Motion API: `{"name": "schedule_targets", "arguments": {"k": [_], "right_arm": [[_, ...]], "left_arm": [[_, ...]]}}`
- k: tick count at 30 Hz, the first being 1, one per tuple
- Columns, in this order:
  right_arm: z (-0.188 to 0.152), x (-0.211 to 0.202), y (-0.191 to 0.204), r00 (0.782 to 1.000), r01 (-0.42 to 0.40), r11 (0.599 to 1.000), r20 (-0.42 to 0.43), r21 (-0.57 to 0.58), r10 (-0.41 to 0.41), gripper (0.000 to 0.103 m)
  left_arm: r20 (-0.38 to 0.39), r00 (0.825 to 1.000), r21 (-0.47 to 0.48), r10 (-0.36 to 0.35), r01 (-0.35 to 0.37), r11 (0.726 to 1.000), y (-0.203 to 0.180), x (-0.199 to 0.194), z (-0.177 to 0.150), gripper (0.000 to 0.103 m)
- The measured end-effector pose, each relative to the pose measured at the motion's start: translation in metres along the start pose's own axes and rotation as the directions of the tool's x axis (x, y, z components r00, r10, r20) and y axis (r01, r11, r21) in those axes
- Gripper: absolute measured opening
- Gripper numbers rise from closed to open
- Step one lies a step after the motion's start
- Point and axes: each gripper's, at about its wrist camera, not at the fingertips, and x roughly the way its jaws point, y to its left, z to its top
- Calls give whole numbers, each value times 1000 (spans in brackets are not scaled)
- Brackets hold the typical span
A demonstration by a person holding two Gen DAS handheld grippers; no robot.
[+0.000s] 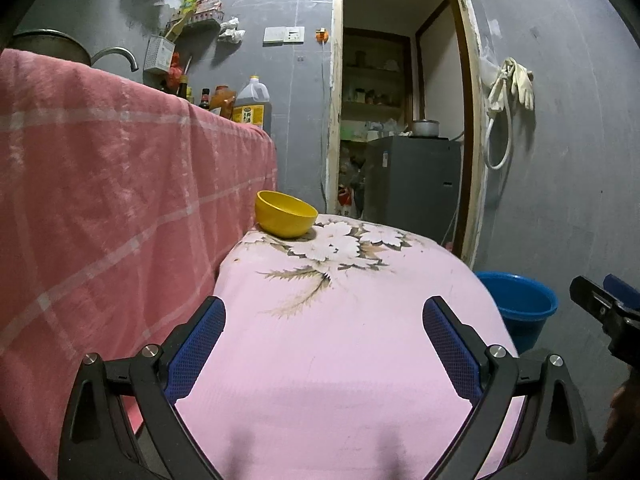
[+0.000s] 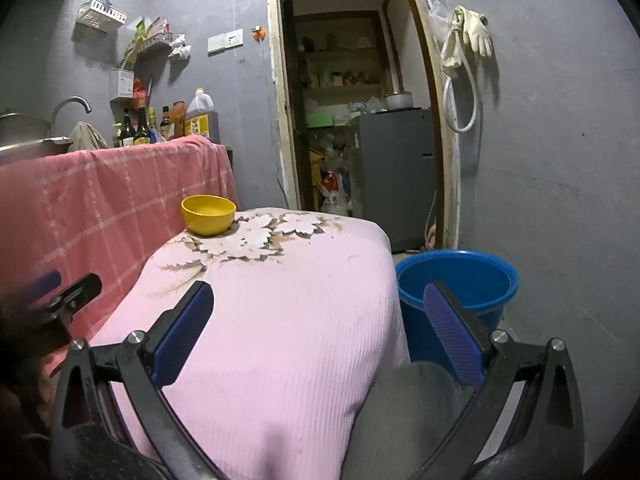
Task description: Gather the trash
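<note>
A low table under a pink flowered cloth fills both views. A yellow bowl stands at its far left corner. A blue bucket stands on the floor to the table's right. My left gripper is open and empty above the near part of the cloth. My right gripper is open and empty over the table's right edge, with its right finger in front of the bucket. No loose trash shows on the cloth.
A counter draped in a red checked cloth rises along the left, with bottles and an oil jug on it. An open doorway with a grey fridge lies behind. Gloves and a hose hang on the right wall.
</note>
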Motion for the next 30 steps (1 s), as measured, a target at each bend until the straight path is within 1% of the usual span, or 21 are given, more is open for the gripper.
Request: {"name": "schedule_targets", "arguments": {"k": [4,13,30], "right_arm": [[-7,0,3,1000,17,1000,-18,-12,-18,103],[-13,1,10,999,48,998,-19,-37,-48,103],[-14,1,10,998,51,998,-24,-26,-52,103]], "left_arm": [[3,1000,-8,3,-3,1000,4,-2,-8,97],[-6,1000,-19,25,-25,1000,9,-3,-17,97],[-6,1000,-23,26,-26,999,10,-4,-18,97]]}}
